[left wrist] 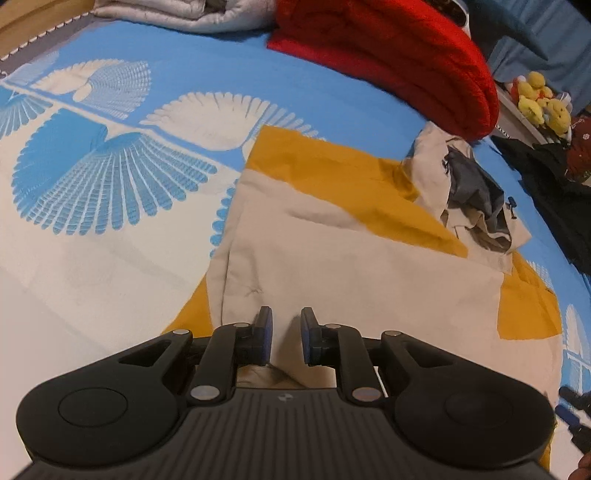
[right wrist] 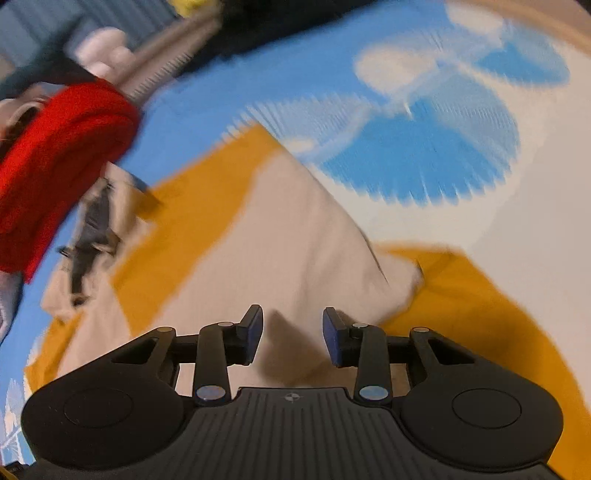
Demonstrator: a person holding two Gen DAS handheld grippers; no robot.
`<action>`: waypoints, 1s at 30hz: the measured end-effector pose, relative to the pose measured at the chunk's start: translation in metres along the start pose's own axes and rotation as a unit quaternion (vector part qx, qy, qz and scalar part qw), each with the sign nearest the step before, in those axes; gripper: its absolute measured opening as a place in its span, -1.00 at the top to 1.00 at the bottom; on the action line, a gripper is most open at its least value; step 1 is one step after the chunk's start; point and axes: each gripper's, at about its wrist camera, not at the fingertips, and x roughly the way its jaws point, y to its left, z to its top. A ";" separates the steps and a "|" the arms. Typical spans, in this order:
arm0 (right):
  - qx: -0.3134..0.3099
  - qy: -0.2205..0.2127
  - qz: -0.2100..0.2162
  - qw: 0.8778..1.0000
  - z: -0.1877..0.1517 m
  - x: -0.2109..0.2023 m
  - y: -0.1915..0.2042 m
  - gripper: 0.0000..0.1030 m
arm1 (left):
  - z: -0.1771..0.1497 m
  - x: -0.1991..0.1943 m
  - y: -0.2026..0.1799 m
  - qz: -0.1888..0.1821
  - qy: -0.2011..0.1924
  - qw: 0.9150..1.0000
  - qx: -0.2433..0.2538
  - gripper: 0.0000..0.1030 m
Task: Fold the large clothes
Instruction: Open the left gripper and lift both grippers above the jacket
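Observation:
A large cream and mustard-yellow garment point(left wrist: 351, 258) lies spread on a blue and white patterned bedspread point(left wrist: 110, 177); its grey-lined hood or collar point(left wrist: 476, 192) lies at the far right. It also shows in the right wrist view point(right wrist: 266, 240), blurred. My left gripper point(left wrist: 286, 334) hovers over the garment's near cream part, jaws a little apart, with a ridge of cream cloth between the pads. My right gripper point(right wrist: 291, 334) is open over the cream part, nothing between its jaws.
A folded red garment point(left wrist: 399, 55) and a grey quilted one point(left wrist: 177, 14) lie at the far edge of the bed. Yellow plush toys point(left wrist: 539, 99) and dark clothes point(left wrist: 554, 192) sit to the right. The red garment shows in the right wrist view point(right wrist: 55, 166).

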 end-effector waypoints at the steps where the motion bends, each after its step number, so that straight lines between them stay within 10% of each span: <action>1: -0.009 -0.011 0.008 1.000 0.002 -0.003 0.002 0.25 | -0.001 0.004 0.001 0.004 0.009 1.000 -0.004 0.55; 8: 0.021 0.046 -0.041 0.998 0.004 0.018 -0.015 0.22 | -0.003 -0.001 -0.001 0.012 0.000 1.000 0.006 0.51; 30: -0.212 -0.164 0.027 0.963 -0.001 -0.126 0.041 0.21 | -0.046 -0.110 -0.088 -0.050 -0.145 0.976 0.153 0.05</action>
